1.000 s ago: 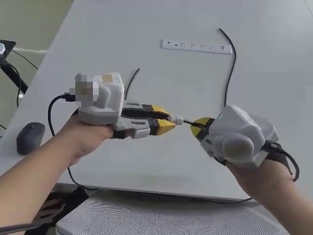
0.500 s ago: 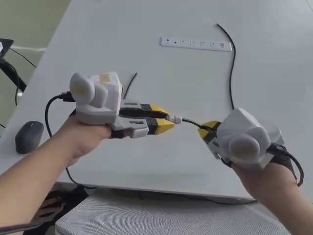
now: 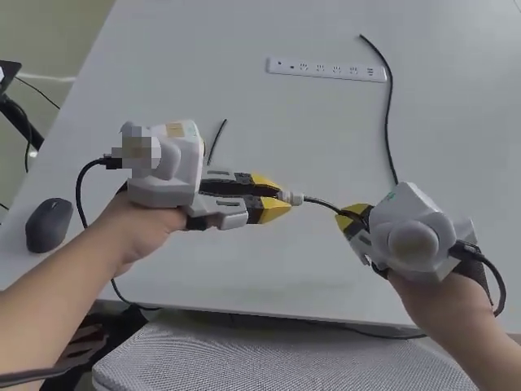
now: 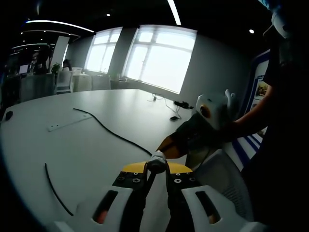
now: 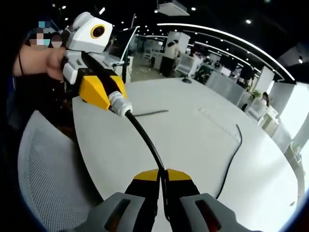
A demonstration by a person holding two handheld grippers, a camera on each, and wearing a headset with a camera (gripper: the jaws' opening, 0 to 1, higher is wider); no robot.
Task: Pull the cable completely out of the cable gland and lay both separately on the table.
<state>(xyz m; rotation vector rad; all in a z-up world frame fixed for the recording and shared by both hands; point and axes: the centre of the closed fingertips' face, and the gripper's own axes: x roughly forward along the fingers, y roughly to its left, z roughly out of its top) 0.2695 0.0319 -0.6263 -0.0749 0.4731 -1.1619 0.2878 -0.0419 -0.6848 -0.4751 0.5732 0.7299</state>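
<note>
In the head view the left claw (image 3: 281,200) is held level over the near edge of the surface (image 3: 244,269). Its yellow tips are clamped on the white cable gland (image 3: 293,198), which juts out past them toward 3 o'clock. The black cable (image 3: 324,205) leaves the gland's mouth and runs with a slight sag toward 4 o'clock to the right claw (image 3: 350,218), whose yellow tips are pinched together on it. The cable is thus seated in the gland, and both hang in the air above the surface, between the two claws. In the right gripper view the cable rises from between that claw's own closed jaws at 6 o'clock and climbs toward 11 o'clock, where it enters the gland. In the left gripper view the gland sits gripped between that claw's own jaws, with the right claw at about 1 o'clock from it. On the surface, a white power strip (image 3: 326,71) lies at 12 o'clock from the gland, and a long black lead (image 3: 387,114) curves down from the strip's right end. A short black wire (image 3: 216,139) lies at 11 o'clock from the gland. A dark mouse (image 3: 49,224) rests at 9 o'clock from the left claw, near the surface's edge. A grey mesh chair (image 3: 244,362) shows at 6 o'clock, below the edge.
</note>
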